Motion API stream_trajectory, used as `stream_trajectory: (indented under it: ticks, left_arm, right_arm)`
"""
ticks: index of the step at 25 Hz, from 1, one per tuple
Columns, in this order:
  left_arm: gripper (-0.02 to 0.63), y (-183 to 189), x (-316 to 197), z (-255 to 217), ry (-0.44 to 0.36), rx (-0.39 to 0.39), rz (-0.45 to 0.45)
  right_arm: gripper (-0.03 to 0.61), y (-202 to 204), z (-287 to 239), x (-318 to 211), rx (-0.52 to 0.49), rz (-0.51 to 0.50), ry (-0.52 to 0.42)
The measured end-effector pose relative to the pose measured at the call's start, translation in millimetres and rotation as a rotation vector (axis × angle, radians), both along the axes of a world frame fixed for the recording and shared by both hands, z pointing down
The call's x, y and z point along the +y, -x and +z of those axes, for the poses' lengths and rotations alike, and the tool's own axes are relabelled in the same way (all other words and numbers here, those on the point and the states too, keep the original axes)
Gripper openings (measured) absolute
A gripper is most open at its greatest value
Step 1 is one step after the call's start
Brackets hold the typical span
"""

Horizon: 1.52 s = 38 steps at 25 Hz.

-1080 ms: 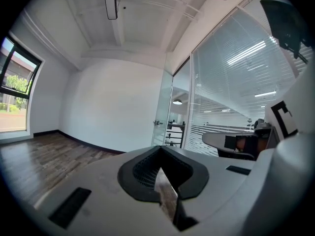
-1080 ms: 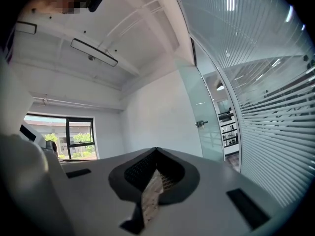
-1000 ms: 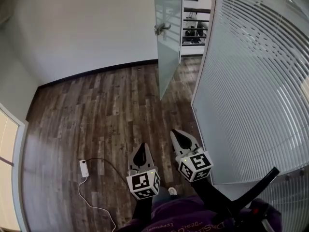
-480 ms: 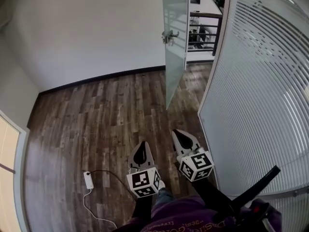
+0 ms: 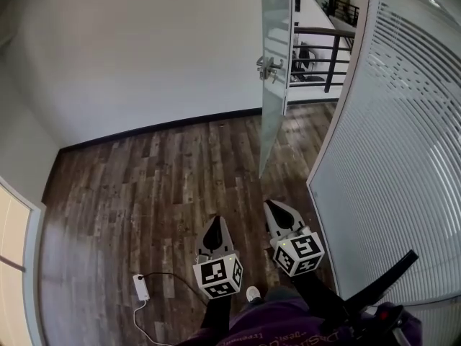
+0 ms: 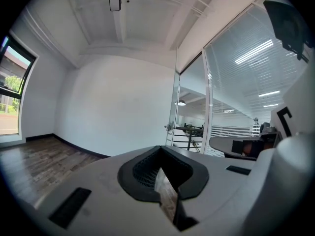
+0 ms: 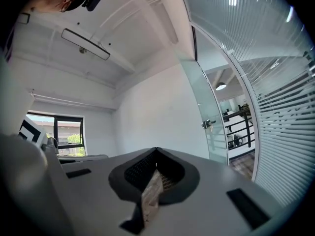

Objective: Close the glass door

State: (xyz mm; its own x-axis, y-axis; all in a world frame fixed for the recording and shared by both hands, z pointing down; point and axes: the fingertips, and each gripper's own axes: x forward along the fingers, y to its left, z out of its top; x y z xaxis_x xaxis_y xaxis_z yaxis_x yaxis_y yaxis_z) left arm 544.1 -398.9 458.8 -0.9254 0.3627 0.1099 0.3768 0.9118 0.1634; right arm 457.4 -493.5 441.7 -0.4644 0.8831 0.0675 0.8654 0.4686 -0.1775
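So the door (image 5: 276,71) is wide open right now, swung into the room and seen nearly edge-on, with its handle (image 5: 268,67) sticking out on the room side and the doorway to the right of it, a railing (image 5: 324,49) behind. It hangs next to the striped glass wall (image 5: 403,135). The left hand-held gripper (image 5: 214,222) and right hand-held gripper (image 5: 274,206) are both pinched closed with nothing in them, held low and side by side in front of the person, pointing roughly level toward the door but well short of it. My guess is they're closed simply because there's nothing to carry yet, and a closed tip works fine for shoving a glass panel or hooking the handle. The right one sits closer to the glass wall, so it looks like the natural one to reach the door. Watch the power strip (image 5: 141,287) on the floor (image 5: 144,186) off to the left, though it's out of the path.
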Motion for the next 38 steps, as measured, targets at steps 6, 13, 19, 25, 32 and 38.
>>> stream_trajectory:
  ticks: [6,13,19,25,32,38]
  left_arm:
    - [0.002,5.3,32.9,8.3,-0.028,0.011,-0.041]
    - [0.002,31.9,84.5,17.2,-0.031,0.023,-0.113]
    - [0.002,78.3,130.0,11.5,-0.026,0.027,-0.15]
    - [0.002,124.8,160.7,3.2,-0.019,0.017,-0.168]
    - [0.002,168.4,184.8,-1.6,-0.015,0.011,-0.188]
    - [0.002,186.3,192.5,-0.2,-0.027,-0.003,-0.208]
  right_arm:
    - [-0.003,20.6,5.9,26.7,0.019,0.006,-0.018]
    - [-0.003,54.7,13.5,89.3,0.021,-0.069,-0.019]
    - [-0.003,99.1,10.8,140.8,0.017,-0.124,-0.035]
    - [-0.003,146.7,4.6,179.3,0.01,-0.157,-0.035]
    - [-0.003,188.1,1.5,208.2,0.003,-0.186,-0.038]
    - [-0.003,210.1,0.8,217.3,-0.012,-0.194,-0.04]
